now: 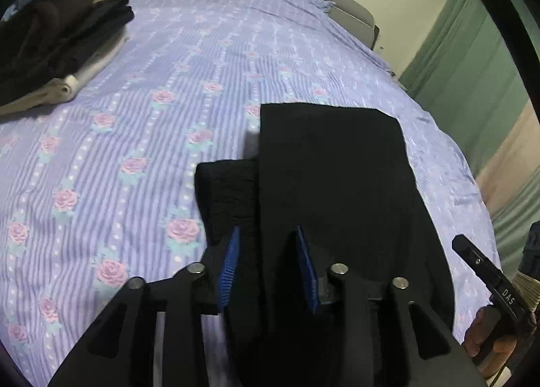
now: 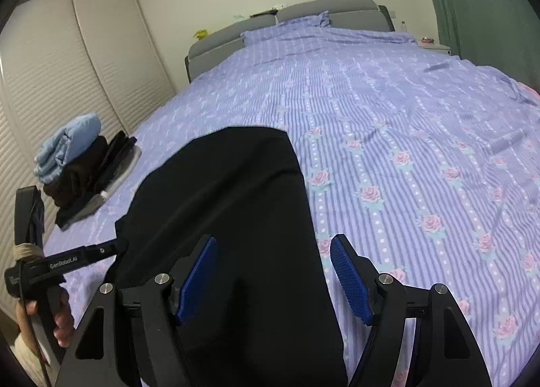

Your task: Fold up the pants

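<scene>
Lavender rose-striped bedding covers the bed (image 2: 405, 123) you work on, with a grey headboard (image 2: 303, 7) and louvred wardrobe doors (image 2: 67, 59) behind. One pair of black pants (image 2: 229, 204) lies flat near the foot edge, legs stacked lengthwise, probably so you can fold them across. One pile of folded clothes (image 2: 81, 171) sits well apart at the far side, likely finished work kept clear. Your left tongs (image 1: 268, 265) are over the pants' near end, pads set narrowly on either side of dark cloth; I cannot tell whether they pinch it. Your right tongs (image 2: 273, 279) are spread wide, straddling the right edge of the pants, holding nothing. Two tongs, one garment to fold.
</scene>
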The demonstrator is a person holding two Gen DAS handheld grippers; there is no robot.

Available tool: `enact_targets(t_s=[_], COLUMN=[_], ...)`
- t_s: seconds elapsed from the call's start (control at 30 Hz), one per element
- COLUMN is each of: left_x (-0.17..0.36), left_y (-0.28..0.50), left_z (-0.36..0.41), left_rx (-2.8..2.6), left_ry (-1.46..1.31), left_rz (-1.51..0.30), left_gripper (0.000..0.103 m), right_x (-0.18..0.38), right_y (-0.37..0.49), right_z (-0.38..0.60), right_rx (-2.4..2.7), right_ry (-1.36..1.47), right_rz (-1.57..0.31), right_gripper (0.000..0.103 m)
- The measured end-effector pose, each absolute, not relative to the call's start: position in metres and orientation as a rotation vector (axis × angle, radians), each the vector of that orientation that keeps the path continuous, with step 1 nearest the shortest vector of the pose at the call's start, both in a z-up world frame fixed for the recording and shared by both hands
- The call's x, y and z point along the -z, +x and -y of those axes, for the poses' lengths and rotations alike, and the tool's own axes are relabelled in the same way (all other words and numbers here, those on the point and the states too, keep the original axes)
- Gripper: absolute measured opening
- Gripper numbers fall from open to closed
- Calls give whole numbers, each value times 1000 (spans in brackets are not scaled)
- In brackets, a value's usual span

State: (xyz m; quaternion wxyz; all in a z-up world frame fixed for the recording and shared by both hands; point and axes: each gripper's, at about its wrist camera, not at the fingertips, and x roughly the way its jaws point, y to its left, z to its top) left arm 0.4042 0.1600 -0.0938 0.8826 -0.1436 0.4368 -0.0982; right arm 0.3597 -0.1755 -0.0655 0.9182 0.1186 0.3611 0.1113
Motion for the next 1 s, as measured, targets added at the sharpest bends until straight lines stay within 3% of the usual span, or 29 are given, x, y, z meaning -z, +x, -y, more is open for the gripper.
enact_targets(t_s=[0.3,0.43,0.5,0.57,1.0], left_x=[98,104,105,106,73], left_y=[425,435,439,443,395], left_z=[-157,-157,-156,-162,-171], left_rx=[268,308,333,341,188], left_ry=[-344,-386,-382,-424,-283], left_rz=[-910,-945,-965,-986,-815], left_gripper=[31,40,39,8,8], right_x=[80,80,82,84,76], right_y=[370,374,377,379,375], right_z=[176,170,168,168,163], right_rx=[-238,-239,-245,-235,-261], right_ry=[293,268,273,276,275], right_rz=[-784,-784,-788,-795,-791], right_gripper=[71,71,71,71,71])
